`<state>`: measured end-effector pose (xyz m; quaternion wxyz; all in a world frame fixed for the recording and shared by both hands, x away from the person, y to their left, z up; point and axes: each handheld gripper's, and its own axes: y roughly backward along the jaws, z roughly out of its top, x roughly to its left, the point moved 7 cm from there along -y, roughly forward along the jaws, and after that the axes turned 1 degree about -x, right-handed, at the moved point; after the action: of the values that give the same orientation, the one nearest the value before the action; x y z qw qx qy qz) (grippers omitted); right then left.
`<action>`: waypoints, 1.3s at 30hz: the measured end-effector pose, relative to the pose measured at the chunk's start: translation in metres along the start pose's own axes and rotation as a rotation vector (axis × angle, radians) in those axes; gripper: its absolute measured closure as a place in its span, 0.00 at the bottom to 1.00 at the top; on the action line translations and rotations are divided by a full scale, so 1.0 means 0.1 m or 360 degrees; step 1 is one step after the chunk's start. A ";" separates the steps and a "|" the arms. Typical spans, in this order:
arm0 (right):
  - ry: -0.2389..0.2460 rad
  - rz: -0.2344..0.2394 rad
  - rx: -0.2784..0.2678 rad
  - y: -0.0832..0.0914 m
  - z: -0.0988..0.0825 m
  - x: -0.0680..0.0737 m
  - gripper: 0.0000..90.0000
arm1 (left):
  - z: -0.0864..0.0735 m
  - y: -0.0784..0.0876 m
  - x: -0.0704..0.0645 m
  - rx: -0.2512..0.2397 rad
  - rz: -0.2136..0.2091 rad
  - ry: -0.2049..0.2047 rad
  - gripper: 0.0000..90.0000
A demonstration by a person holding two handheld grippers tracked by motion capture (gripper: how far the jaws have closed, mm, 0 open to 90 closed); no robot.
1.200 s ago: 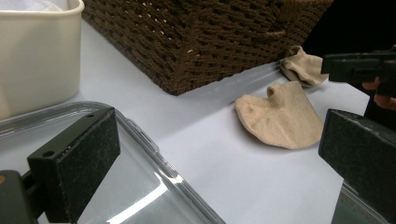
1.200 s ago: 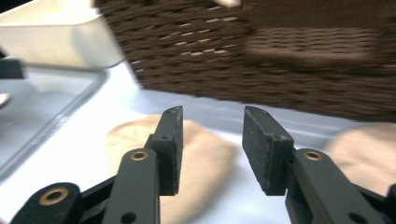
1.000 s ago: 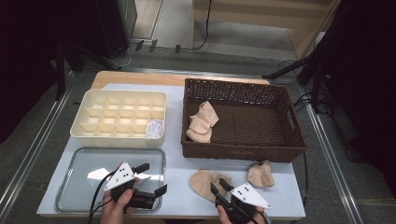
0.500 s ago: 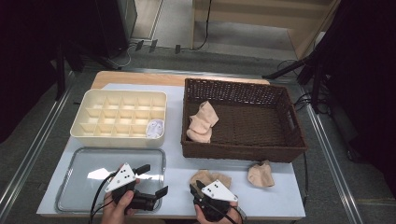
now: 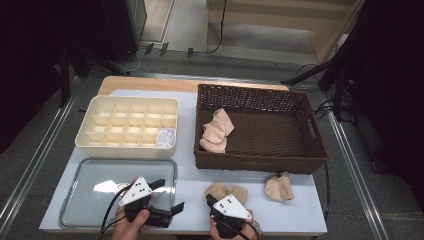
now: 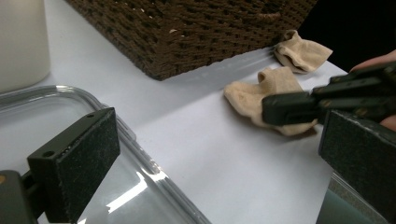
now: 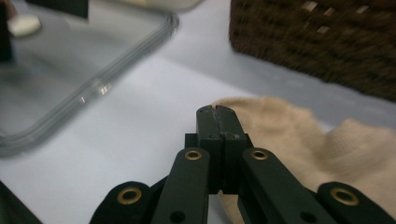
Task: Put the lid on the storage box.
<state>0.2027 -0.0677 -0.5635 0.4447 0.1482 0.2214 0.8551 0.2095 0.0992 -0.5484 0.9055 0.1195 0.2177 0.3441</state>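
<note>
A beige sock [image 5: 227,191] lies crumpled near the table's front edge, with a second one [image 5: 279,186] to its right. My right gripper [image 5: 210,199] points at the nearer sock's left edge. Its jaws have just been closing. In the right gripper view, my right gripper [image 7: 217,112] has its pads pressed flat together beside the sock [image 7: 289,135], with no cloth seen between them. My left gripper [image 5: 169,195] is open over the clear tray's corner. In the left gripper view, my left gripper [image 6: 219,158] holds nothing, and beyond it are the sock [image 6: 252,95] and the right gripper [image 6: 289,108].
A brown wicker basket [image 5: 260,162] at the back right holds a beige sock bundle [image 5: 216,131]. A cream compartment box [image 5: 127,127] at the back left has a small white item [image 5: 166,137] in one cell. A clear tray [image 5: 100,185] lies front left.
My right gripper has moved left to the nearer sock's left edge, and its jaws have gone from apart to pressed together. The left hand has stayed put.
</note>
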 end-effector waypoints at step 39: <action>-0.0229 -0.0207 0.0029 0.42 -0.33 -0.77 0.70 | -0.09 -0.30 -0.28 0.0114 -0.0029 -0.0012 0.21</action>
<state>0.2017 -0.1604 -0.5749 0.5127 0.1986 0.2057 0.8096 0.2041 0.0590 -0.5586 0.9046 0.1511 0.2274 0.3274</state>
